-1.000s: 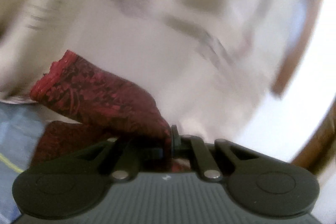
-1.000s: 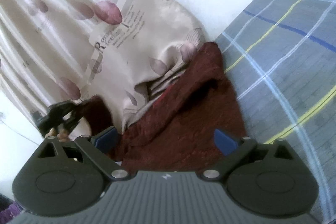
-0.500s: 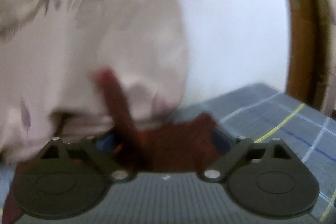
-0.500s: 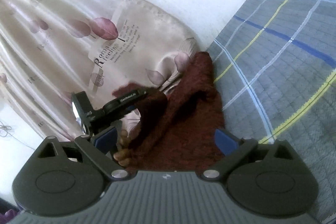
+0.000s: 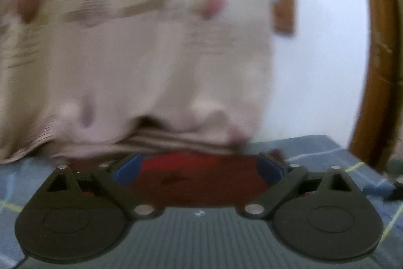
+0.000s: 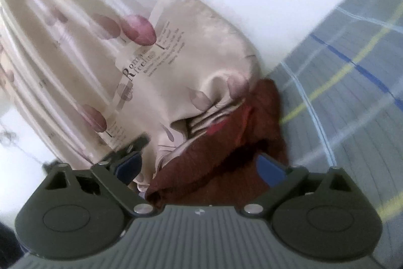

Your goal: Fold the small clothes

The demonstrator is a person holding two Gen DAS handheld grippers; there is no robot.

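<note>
both grippers, left [image 5: 199, 164] and right [image 6: 200, 165], have fingers spread, holding nothing. red cloth [image 6: 226, 155] bunched on bed [image 6: 352, 92] against curtain [image 6: 156, 72]. risk: a pinch snags curtain hem too.

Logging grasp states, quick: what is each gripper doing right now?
Left gripper: open, holding nothing, the dark red garment between its spread fingers.
Right gripper: open, holding nothing, over the same garment.
</note>
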